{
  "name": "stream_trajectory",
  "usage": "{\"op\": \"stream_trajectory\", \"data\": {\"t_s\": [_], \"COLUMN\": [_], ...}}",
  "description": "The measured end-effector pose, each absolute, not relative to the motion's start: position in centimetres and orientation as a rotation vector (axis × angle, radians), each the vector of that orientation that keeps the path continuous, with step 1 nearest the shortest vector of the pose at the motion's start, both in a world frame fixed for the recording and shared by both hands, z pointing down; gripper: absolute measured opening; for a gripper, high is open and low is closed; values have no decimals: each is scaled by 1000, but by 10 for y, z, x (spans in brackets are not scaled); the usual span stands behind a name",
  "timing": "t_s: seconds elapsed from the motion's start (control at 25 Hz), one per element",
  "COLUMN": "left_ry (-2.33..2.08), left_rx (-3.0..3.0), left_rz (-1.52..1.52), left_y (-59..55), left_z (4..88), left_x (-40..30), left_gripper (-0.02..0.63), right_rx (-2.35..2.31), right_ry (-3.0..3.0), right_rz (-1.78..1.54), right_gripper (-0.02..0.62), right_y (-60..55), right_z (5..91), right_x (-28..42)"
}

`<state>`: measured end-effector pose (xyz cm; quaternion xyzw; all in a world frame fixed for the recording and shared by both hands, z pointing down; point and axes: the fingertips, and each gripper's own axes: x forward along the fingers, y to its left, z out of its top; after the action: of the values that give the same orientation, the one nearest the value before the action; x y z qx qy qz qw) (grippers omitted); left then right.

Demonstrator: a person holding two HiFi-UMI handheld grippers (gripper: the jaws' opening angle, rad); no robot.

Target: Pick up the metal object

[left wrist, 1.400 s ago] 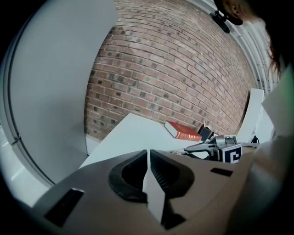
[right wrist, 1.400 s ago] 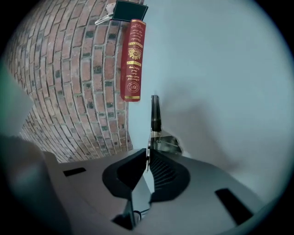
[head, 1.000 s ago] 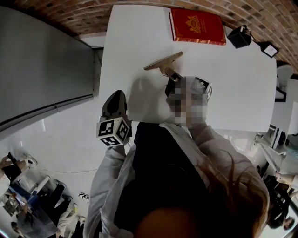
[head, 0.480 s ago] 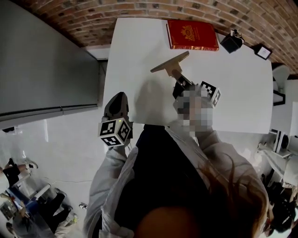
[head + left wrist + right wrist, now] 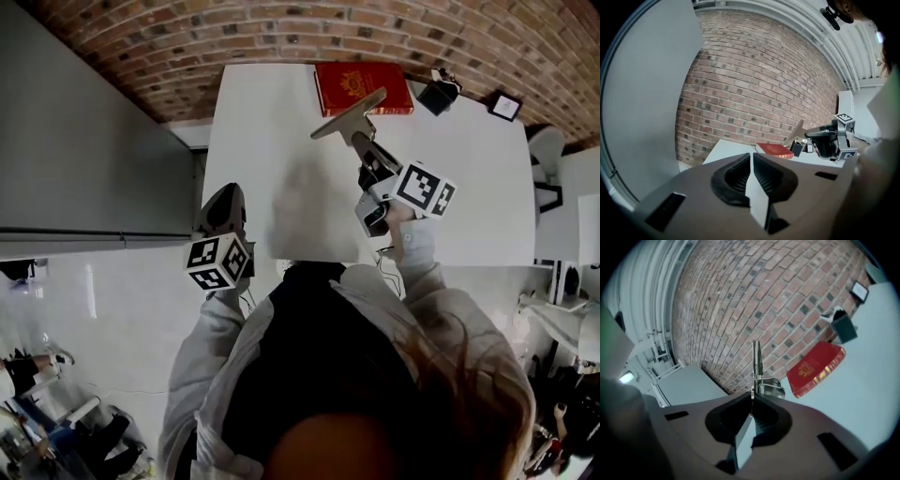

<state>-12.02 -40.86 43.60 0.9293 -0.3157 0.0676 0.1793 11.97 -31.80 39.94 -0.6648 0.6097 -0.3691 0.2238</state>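
The metal object [image 5: 349, 112] is a flat tan bar on a short sprung stem, held up in the air over the white table [image 5: 469, 206]. My right gripper [image 5: 364, 153] is shut on its stem. In the right gripper view the metal object [image 5: 757, 366] stands upright straight out of the right gripper [image 5: 752, 398], edge-on against the brick wall. My left gripper [image 5: 228, 195] hangs at the table's left edge, shut with nothing in it. The left gripper [image 5: 751, 161] looks toward the metal object [image 5: 797, 133] at the far right.
A red book [image 5: 361, 86] lies at the table's far edge, with a black box [image 5: 437, 94] and a small framed picture [image 5: 505, 105] to its right. A brick wall stands behind the table. A grey panel [image 5: 84, 159] is on the left.
My right gripper has risen with the metal object, which now hangs above the table in front of the red book. The left gripper has barely moved.
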Motion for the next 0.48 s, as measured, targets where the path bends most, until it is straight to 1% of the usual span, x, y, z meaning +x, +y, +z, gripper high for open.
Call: {"op": "stream_trajectory", "data": {"t_s": [0.16,0.48], "left_ry": [-865,-816], "left_rx": [2667,2704], "left_rz": [153,136], "left_y": [-408,-400], "left_z": [421,414], "left_x": [-107,-89], "left_gripper": [34,34], "right_rx": [-1992,-2371], "right_ry": [1808,1952], "right_rz": [-823,-438], "right_gripper": [14,12], "right_y": [-309,-273], "right_z": [376,381], "right_x": [122,112]}}
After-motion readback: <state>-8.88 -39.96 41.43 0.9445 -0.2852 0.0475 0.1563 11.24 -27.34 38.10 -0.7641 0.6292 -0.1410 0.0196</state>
